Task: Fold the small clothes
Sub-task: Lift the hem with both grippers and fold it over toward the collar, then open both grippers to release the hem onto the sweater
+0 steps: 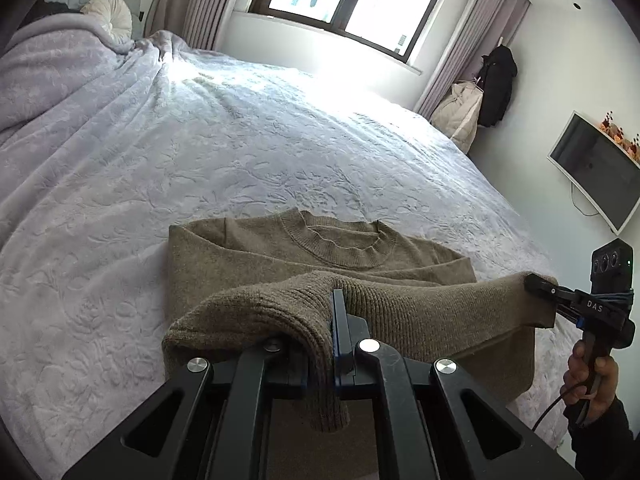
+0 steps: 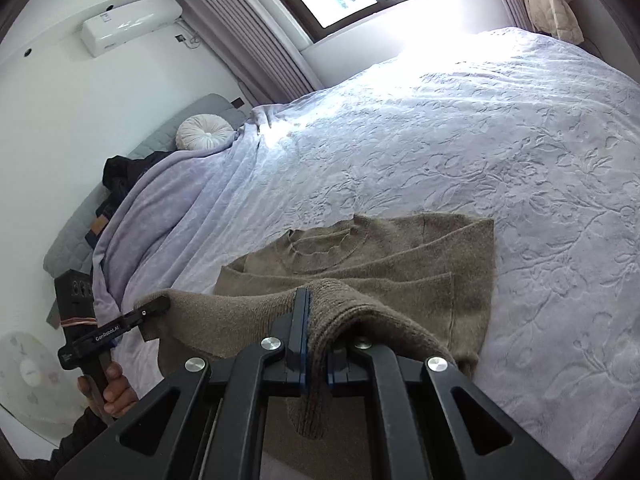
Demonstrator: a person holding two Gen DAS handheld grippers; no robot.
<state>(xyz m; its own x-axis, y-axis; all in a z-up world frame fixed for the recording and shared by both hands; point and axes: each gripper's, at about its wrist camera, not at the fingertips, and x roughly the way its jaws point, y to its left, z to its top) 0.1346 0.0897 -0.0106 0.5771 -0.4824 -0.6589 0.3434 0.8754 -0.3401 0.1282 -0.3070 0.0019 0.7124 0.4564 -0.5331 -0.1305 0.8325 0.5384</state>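
Brown sweater lay lower centre on lilac bedspread. Left gripper and right gripper each pinched lifted ribbed hem.

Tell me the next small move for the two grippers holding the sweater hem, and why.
Probably carry the hem forward toward the collar and lay it down. The left gripper and right gripper are each shut on the ribbed bottom edge of the brown sweater, lifted off the bed, while the collar end lies flat, so the fold looks half done.
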